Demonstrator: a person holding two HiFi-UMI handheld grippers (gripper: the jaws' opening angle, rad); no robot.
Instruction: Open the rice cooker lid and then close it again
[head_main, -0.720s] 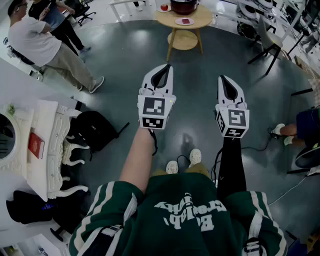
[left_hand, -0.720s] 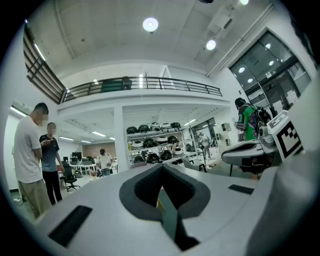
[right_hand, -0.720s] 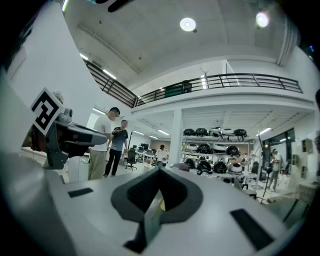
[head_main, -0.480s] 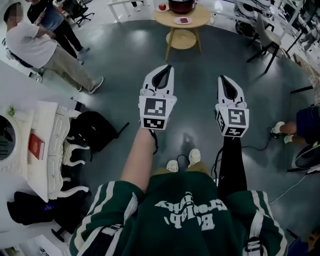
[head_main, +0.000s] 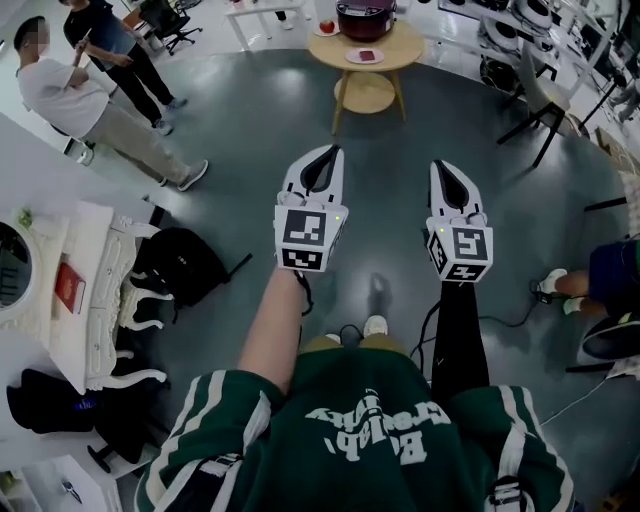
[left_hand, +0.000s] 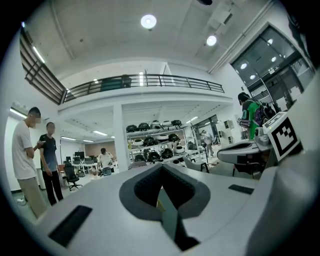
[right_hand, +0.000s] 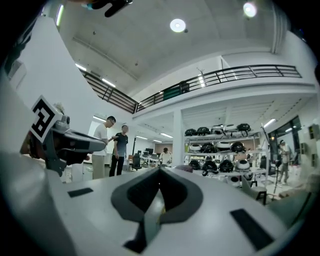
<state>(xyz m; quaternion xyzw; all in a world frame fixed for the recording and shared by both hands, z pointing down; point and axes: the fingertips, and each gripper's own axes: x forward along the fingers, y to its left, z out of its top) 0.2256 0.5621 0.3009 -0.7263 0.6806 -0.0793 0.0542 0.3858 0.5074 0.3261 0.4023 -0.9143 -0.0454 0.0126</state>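
Observation:
A dark red rice cooker (head_main: 362, 17) with its lid down stands on a round wooden table (head_main: 392, 44) at the far top of the head view, well ahead of me across grey floor. Both grippers hang in the air in front of my body, far short of the table. My left gripper (head_main: 337, 151) is shut and empty, pointing toward the table. My right gripper (head_main: 437, 164) sits beside it, also shut and empty. In the left gripper view the jaws (left_hand: 161, 168) meet at the tips, and in the right gripper view they (right_hand: 159, 170) do too.
A small plate (head_main: 362, 56) and a red apple (head_main: 326, 26) share the table. Two people (head_main: 75, 90) stand at the far left. White ornate furniture (head_main: 95, 290) and a black bag (head_main: 180, 265) lie left. Chairs (head_main: 535, 85) and a seated person's foot (head_main: 550, 285) are right.
The table and rice cooker have come lower and fuller into the head view. Both grippers keep their pose and stay shut.

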